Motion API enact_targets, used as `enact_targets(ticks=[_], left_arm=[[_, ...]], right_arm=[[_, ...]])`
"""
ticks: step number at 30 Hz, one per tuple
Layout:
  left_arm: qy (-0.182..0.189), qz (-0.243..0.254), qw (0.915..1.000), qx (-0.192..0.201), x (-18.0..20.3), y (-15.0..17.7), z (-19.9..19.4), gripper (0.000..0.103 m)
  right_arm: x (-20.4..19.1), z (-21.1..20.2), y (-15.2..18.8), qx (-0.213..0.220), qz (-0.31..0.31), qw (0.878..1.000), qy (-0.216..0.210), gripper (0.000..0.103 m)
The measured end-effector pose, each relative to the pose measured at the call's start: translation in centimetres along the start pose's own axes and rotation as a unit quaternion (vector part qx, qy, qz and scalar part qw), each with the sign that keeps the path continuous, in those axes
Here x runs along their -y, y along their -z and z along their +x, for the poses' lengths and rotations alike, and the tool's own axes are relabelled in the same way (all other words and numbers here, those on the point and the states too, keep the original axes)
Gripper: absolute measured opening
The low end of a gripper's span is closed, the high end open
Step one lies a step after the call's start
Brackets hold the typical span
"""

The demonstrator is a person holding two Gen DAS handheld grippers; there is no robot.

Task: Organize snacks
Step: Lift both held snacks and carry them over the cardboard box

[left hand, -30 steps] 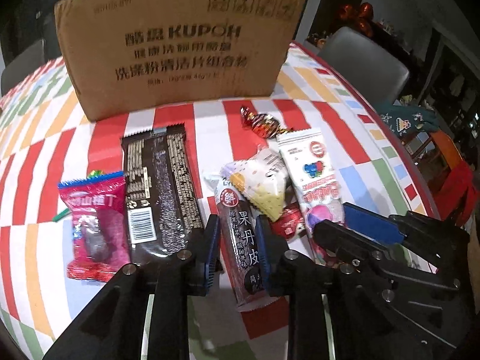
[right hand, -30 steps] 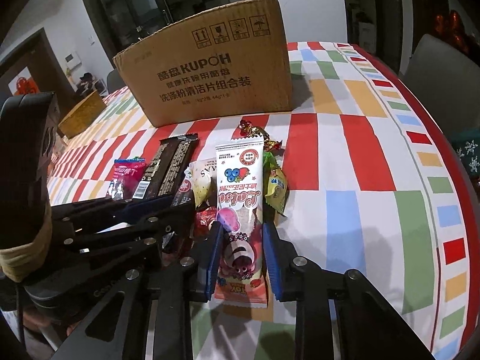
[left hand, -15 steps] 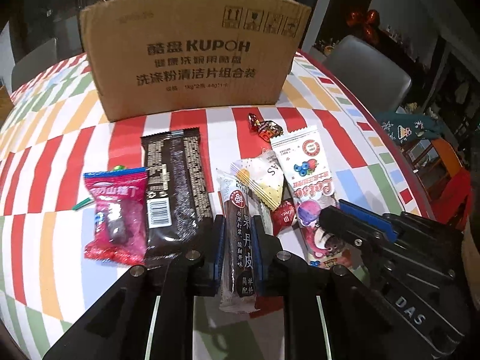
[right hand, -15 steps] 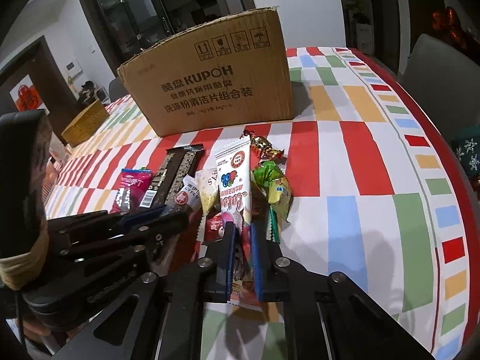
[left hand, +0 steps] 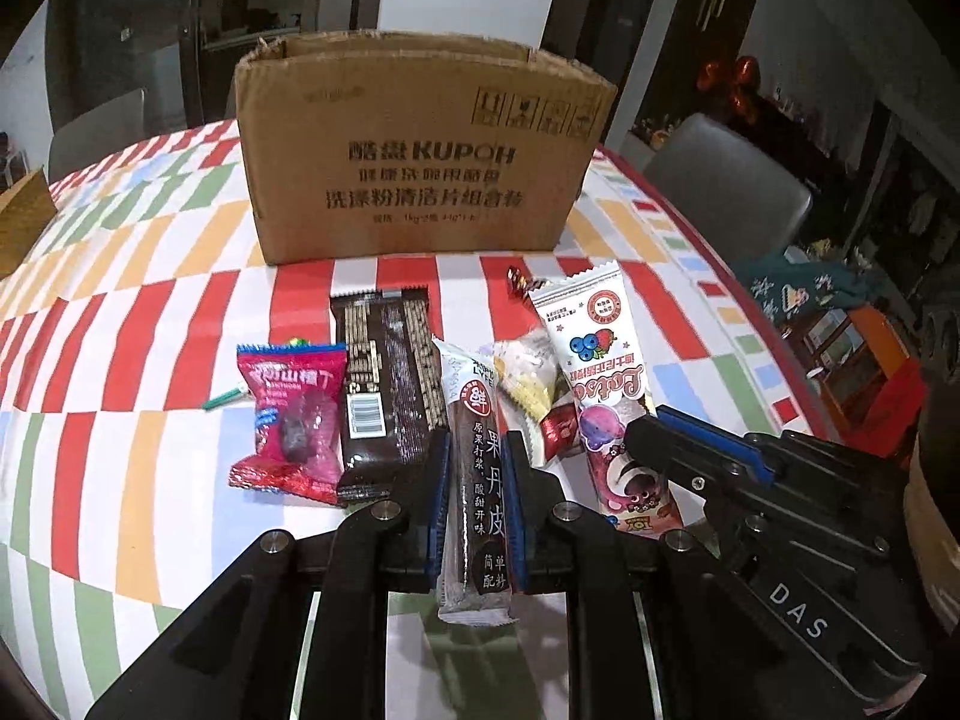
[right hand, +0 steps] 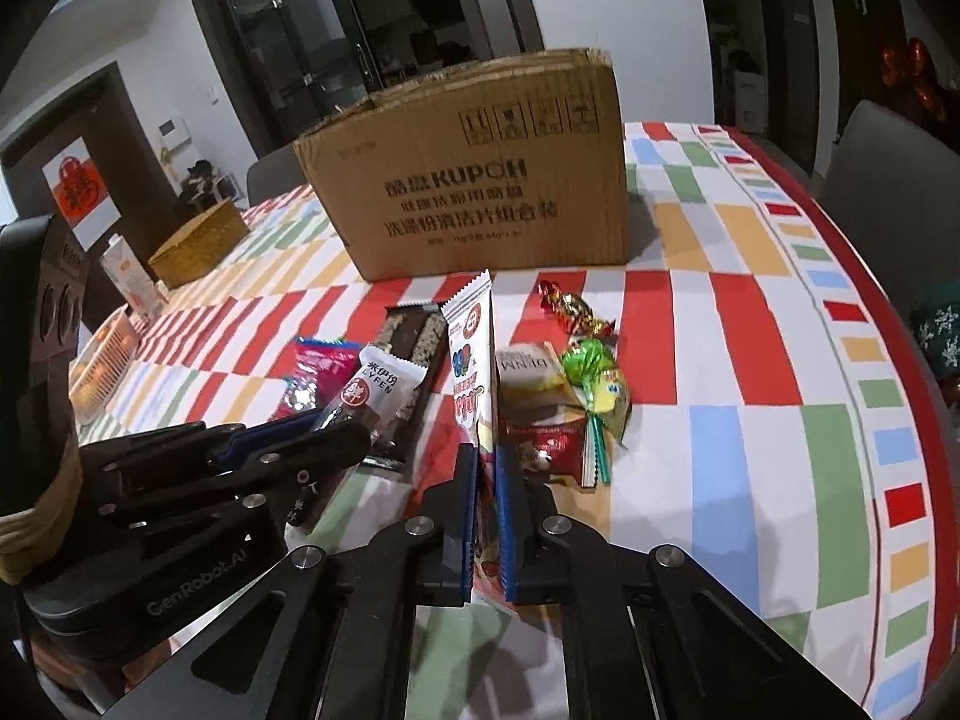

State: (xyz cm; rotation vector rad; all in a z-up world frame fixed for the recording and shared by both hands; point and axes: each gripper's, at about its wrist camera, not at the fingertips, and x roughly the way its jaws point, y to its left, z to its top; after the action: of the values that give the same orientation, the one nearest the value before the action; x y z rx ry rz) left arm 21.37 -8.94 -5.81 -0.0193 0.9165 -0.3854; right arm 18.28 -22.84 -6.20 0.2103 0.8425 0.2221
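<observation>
The left hand-held gripper (left hand: 474, 468) is clamped on a long brown fruit-leather stick pack (left hand: 477, 456); the right hand-held gripper (right hand: 486, 468) pinches a white, pink-printed wafer sachet (right hand: 471, 372) edge-on, just off the striped table (right hand: 750, 360). Both look light, crinkly and slippery; low grips suit them.

Left gripper (left hand: 477, 468) is clamped on the brown fruit-leather stick (left hand: 478, 468), w/ the pack's bottom end poking out below the pads. Right gripper (left hand: 651, 429) comes in from the right, pinching the white berry snack pack (left hand: 591, 354). Dark wafer bar (left hand: 384, 384) and red candy bag (left hand: 292, 417) lie flat on the striped tablecloth (left hand: 150, 330), touching each other. Cardboard box (left hand: 420, 162) sits behind, top open.
</observation>
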Motion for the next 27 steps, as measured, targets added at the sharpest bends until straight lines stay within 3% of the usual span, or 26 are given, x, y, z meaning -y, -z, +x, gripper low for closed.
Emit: enact_targets(ticks=[14,27], left_arm=[[-0.003,0.011,0.9966,0.082,0.1,-3.3,-5.4,0.018],[-0.028,0.027,0.9883,0.148,-0.7,-9.1,-8.5,0.018]], right_arm=[[-1.1,-3.9,-3.3,0.064,-0.002,0.998,0.001,0.007],[-2.6,-6.2,-8.7,0.131,-0.012,0.991,-0.006,0.007]])
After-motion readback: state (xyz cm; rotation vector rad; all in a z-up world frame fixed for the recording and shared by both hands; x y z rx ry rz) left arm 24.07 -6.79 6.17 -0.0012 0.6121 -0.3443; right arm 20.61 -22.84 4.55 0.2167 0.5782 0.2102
